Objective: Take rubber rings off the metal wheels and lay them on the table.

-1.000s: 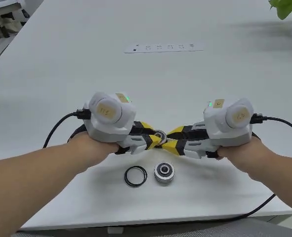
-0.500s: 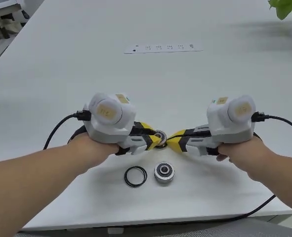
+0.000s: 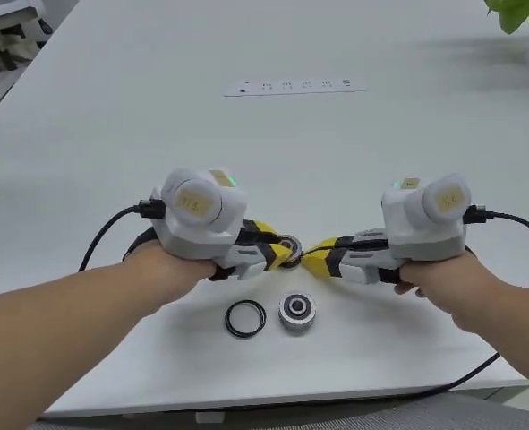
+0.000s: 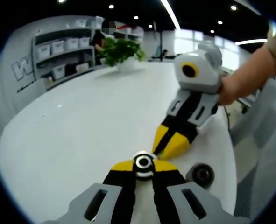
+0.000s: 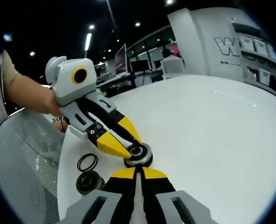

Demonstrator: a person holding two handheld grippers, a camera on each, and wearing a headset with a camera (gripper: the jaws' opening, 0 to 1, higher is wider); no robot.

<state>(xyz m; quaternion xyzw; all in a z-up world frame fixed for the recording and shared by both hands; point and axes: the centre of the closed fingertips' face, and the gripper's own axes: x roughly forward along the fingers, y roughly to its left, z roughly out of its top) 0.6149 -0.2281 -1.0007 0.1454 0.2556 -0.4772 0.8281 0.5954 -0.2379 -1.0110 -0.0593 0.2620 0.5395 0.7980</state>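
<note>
Yellow-tipped fingers (image 4: 123,166) of the left gripper (image 3: 282,252) clamp a metal wheel (image 5: 138,154) above the tabletop's (image 3: 157,107) near edge, so the right gripper (image 5: 138,171), its fingers pressed together at the rim, should peel the rubber outward steadily, then lay it beside the loose ring (image 3: 245,318) there.
</note>
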